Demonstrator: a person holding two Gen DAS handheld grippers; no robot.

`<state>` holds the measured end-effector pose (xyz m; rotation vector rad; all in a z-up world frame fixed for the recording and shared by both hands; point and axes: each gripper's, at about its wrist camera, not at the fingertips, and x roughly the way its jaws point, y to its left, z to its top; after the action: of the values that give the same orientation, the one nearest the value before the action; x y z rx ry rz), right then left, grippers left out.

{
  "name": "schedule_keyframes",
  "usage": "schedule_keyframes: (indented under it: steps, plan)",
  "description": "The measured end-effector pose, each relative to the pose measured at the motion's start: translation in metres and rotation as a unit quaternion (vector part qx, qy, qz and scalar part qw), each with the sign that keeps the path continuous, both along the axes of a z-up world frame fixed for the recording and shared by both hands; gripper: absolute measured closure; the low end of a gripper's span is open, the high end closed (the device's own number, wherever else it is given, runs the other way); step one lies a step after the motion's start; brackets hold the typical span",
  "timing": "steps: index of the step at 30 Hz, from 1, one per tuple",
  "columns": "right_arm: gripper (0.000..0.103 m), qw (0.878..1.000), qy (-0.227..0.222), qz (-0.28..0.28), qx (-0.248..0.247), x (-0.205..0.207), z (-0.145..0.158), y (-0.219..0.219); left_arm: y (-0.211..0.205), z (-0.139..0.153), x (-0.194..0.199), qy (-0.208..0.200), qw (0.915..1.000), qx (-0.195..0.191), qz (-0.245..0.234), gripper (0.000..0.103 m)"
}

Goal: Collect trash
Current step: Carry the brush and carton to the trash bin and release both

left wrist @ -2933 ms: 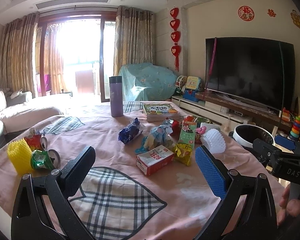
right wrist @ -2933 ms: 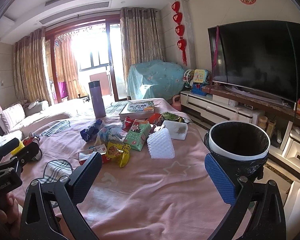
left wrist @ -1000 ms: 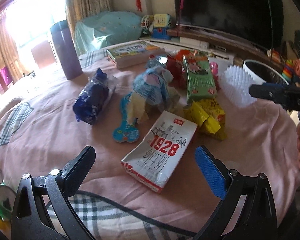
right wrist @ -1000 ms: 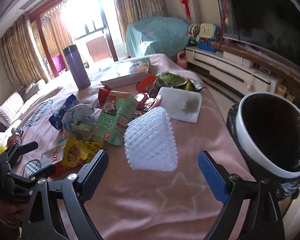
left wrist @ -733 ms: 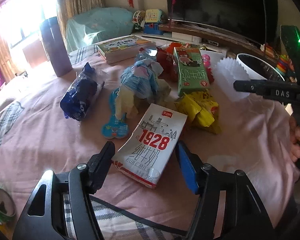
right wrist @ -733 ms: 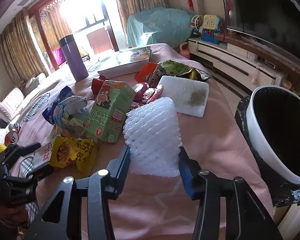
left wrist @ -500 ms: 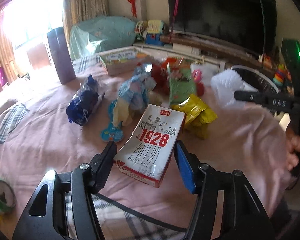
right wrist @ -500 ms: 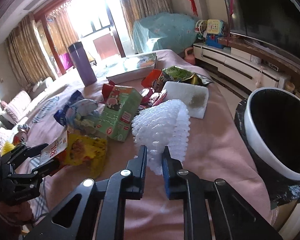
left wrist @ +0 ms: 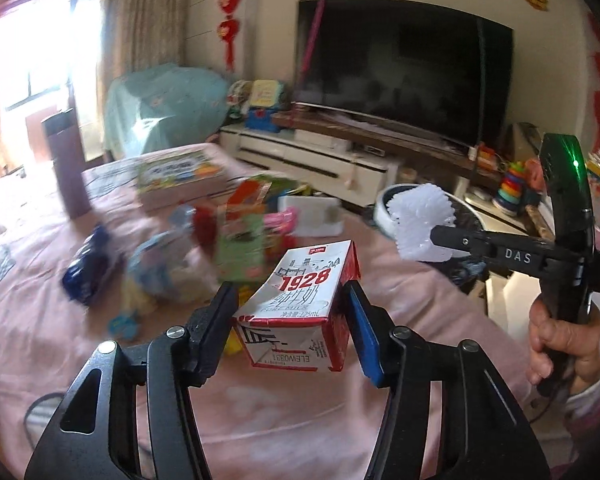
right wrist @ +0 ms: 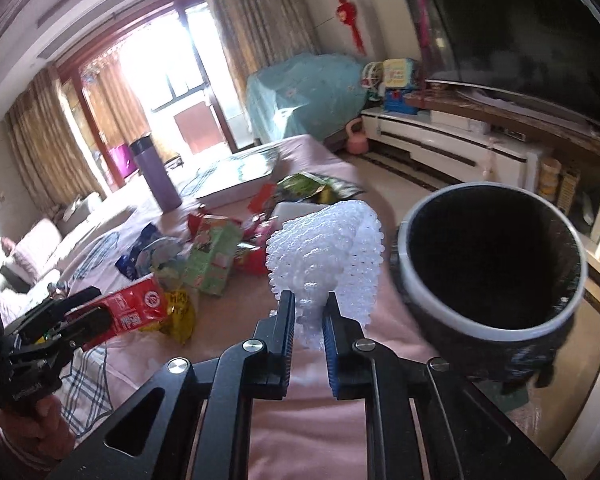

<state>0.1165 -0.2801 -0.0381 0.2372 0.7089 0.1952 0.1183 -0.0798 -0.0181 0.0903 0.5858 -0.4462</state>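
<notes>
My left gripper (left wrist: 290, 312) is shut on a white and red "1928" milk carton (left wrist: 300, 300) and holds it above the pink tablecloth (left wrist: 260, 420). My right gripper (right wrist: 309, 312) is shut on a white foam fruit net (right wrist: 328, 244), lifted just left of the bin (right wrist: 488, 264), a white-rimmed bin with a black liner. In the left wrist view the net (left wrist: 422, 226) hangs in front of the bin's rim (left wrist: 380, 208). In the right wrist view the carton (right wrist: 132, 312) shows in the left gripper at the left.
Several wrappers and boxes lie on the table: a green box (right wrist: 214, 260), a yellow wrapper (right wrist: 180, 312), a blue packet (left wrist: 86, 272), a white foam tray (left wrist: 312, 214). A purple flask (right wrist: 156, 172) and a book (left wrist: 176, 176) stand farther back. A TV cabinet (right wrist: 460, 144) is on the right.
Both grippers closed on their items and lifted them: the left raised the milk carton off the cloth, the right squeezed the foam net and carried it towards the bin.
</notes>
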Motion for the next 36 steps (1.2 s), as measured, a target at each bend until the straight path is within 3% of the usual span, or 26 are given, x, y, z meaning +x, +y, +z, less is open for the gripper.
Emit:
schedule_keyframes:
  steps: [15, 26, 36]
  plan:
    - [0.089, 0.997, 0.002, -0.075, 0.000, -0.001, 0.000, -0.087, -0.102, 0.004, 0.032, 0.005, 0.9975, -0.004, -0.070, 0.049]
    - [0.089, 0.996, 0.026, -0.084, 0.004, 0.022, -0.011, -0.134, -0.172, 0.002, 0.075, 0.018, 0.9953, 0.011, -0.095, 0.049]
    - [0.086, 0.995, 0.046, -0.086, 0.005, 0.038, -0.023, -0.156, -0.209, -0.012, 0.100, 0.041, 0.9937, 0.022, -0.102, 0.049]
